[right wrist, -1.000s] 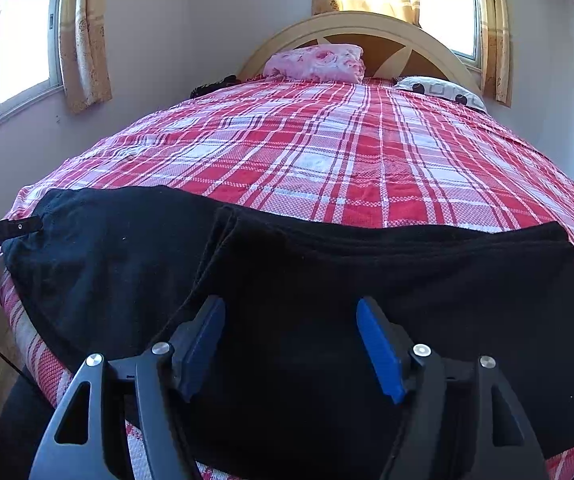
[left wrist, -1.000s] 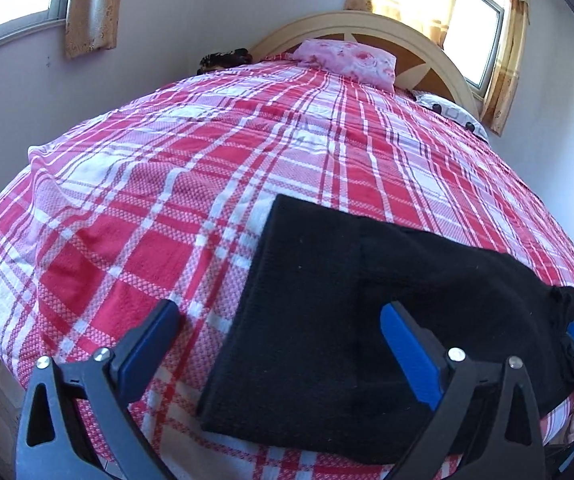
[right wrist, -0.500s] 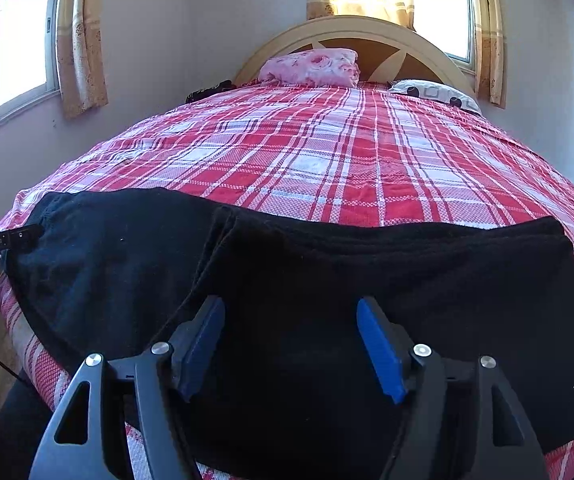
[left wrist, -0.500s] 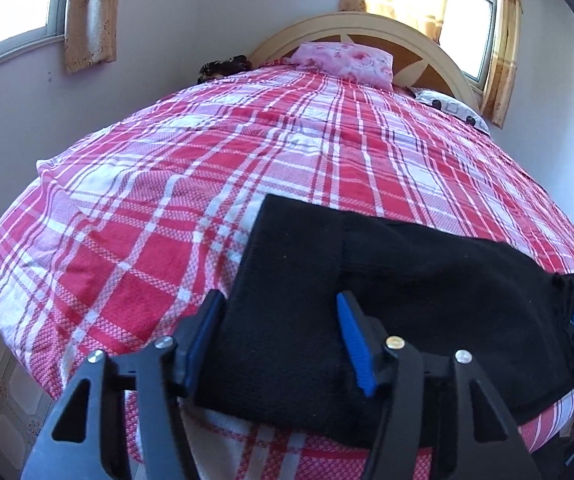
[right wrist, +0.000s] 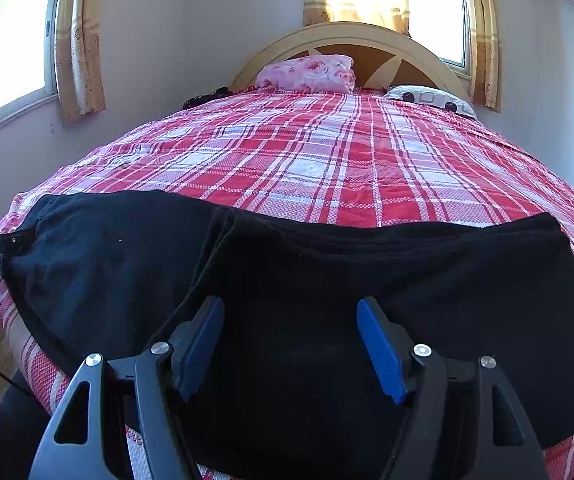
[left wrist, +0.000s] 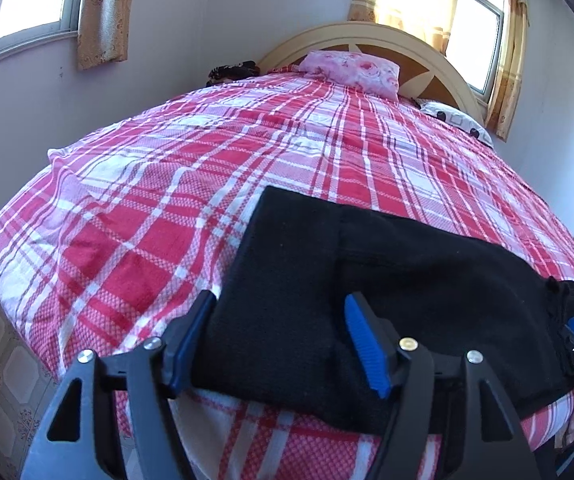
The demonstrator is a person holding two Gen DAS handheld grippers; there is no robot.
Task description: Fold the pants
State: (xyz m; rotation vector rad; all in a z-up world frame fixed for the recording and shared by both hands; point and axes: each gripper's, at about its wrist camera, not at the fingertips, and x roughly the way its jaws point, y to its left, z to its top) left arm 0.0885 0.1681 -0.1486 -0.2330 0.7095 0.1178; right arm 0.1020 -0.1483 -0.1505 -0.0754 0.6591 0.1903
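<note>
Now the black pants [left wrist: 387, 280] lie folded across the near edge of the bed [left wrist: 207, 184], flat on its red-and-white checked cover, well short of the pink pillow [left wrist: 351, 72] up by the headboard. The left gripper [left wrist: 279, 340] hangs over the pants' left end with its jaws opening, the cloth's corner between them but neither blue pad pressing it. The right gripper [right wrist: 287, 344] hovers over the middle of the pants, jaws apart, gripping nothing.
</note>
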